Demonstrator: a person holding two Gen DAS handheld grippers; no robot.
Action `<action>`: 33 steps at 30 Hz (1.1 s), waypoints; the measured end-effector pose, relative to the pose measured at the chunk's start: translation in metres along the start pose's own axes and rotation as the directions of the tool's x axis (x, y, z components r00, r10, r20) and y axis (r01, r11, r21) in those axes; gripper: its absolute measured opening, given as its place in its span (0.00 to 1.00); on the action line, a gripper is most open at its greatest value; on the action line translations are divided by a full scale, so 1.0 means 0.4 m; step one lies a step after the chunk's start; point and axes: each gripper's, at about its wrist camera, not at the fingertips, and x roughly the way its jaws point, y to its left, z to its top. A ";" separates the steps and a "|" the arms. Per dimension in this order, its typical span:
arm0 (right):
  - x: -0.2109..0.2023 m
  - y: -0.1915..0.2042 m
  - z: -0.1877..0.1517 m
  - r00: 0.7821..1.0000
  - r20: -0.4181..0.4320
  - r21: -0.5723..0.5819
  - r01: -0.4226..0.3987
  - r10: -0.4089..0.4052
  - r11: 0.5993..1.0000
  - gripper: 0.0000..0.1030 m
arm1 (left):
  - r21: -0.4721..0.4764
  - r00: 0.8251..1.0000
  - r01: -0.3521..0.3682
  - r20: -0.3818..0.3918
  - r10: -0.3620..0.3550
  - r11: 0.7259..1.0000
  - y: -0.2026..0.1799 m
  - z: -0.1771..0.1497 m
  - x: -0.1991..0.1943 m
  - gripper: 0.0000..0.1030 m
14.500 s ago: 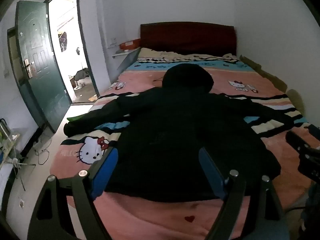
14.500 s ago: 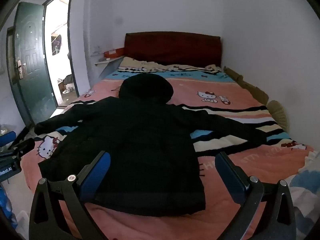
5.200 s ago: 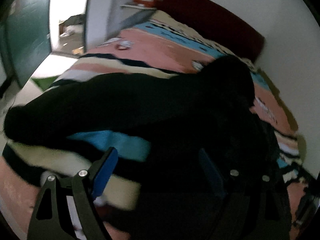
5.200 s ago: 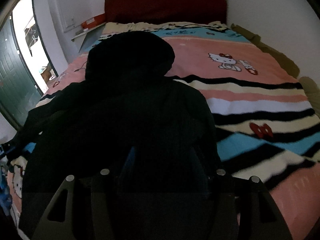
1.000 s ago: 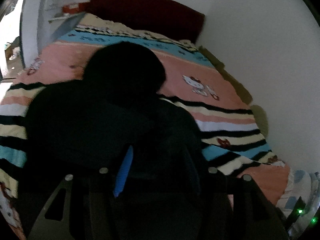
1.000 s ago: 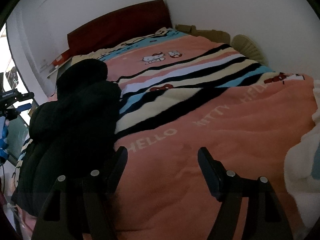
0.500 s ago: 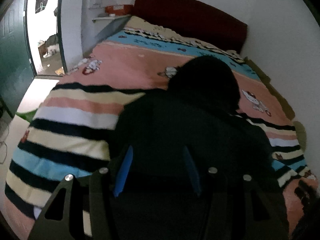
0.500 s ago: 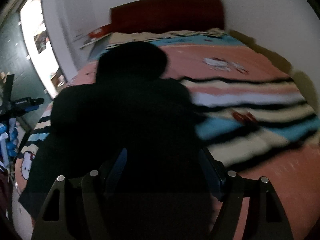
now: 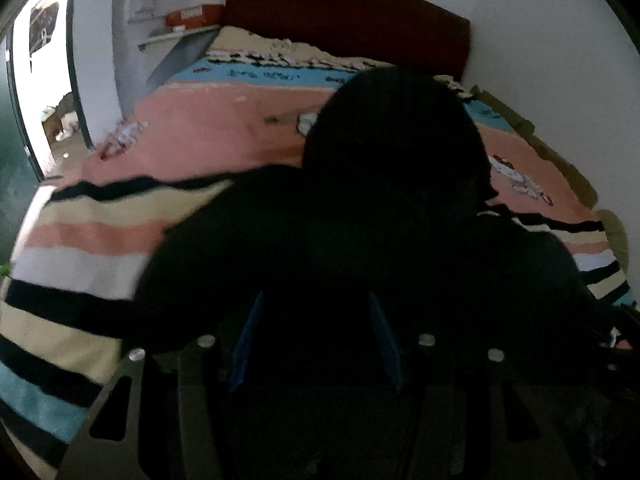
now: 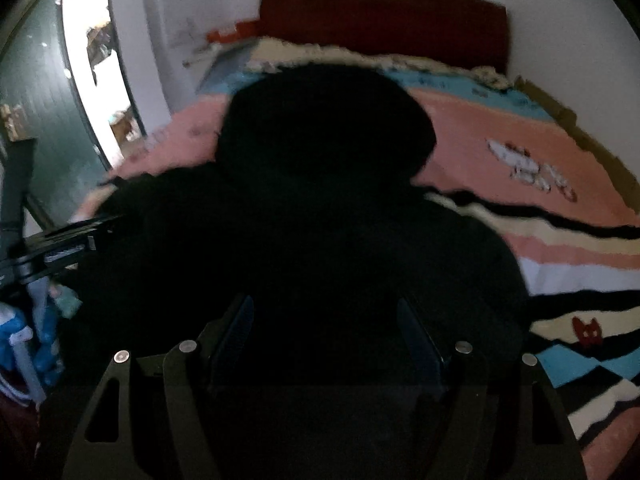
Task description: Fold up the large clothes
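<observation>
On the bed [image 9: 192,148], the black coat [image 9: 360,240] runs lengthwise ahead, hood far, both tongs, left [image 9: 314,340] and right [image 10: 324,340], part-open over its hem; grip unclear.

A black hooded jacket [image 10: 320,216] lies on the striped pink blanket [image 10: 532,160] of the bed, its rounded hood [image 10: 324,128] toward the dark red headboard [image 10: 384,20]. The right gripper [image 10: 324,320] hangs over the jacket's lower part, its blue-padded fingers [image 10: 234,332] set apart with dark cloth between them. The left gripper [image 10: 64,240] shows at the left edge, before the open doorway [image 10: 104,72].
</observation>
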 end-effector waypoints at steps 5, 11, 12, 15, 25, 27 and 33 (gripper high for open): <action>0.095 -0.058 -0.035 0.999 -0.016 0.089 -0.048 0.049 0.995 0.74 | 0.011 1.000 0.015 0.027 -0.015 1.000 -0.009 -0.025 0.056 0.57; 0.134 -0.045 -0.032 1.000 -0.013 0.063 -0.020 0.021 0.998 0.74 | 0.024 0.999 -0.024 0.030 0.024 0.999 -0.023 -0.044 0.069 0.57; 0.134 -0.045 -0.028 1.000 -0.021 0.062 -0.022 0.023 0.998 0.74 | 0.020 0.999 -0.032 0.024 0.031 0.999 -0.022 -0.049 0.063 0.57; 0.110 -0.045 -0.023 0.999 -0.046 0.054 -0.019 0.022 0.998 0.74 | 0.015 0.998 -0.059 -0.005 0.060 0.998 -0.024 -0.062 0.020 0.57; 0.027 -0.033 -0.120 0.999 -0.047 0.058 0.007 -0.004 0.998 0.77 | 0.073 0.993 -0.115 0.010 0.115 0.991 -0.064 -0.153 -0.041 0.58; 0.053 -0.047 -0.122 0.996 -0.091 0.091 0.004 0.005 0.996 0.82 | 0.077 0.993 -0.122 0.000 0.122 0.990 -0.065 -0.156 -0.029 0.59; 0.054 -0.068 -0.125 0.993 -0.114 0.142 -0.023 0.039 0.990 0.82 | 0.052 0.994 -0.109 0.005 0.109 0.993 -0.054 -0.171 -0.035 0.60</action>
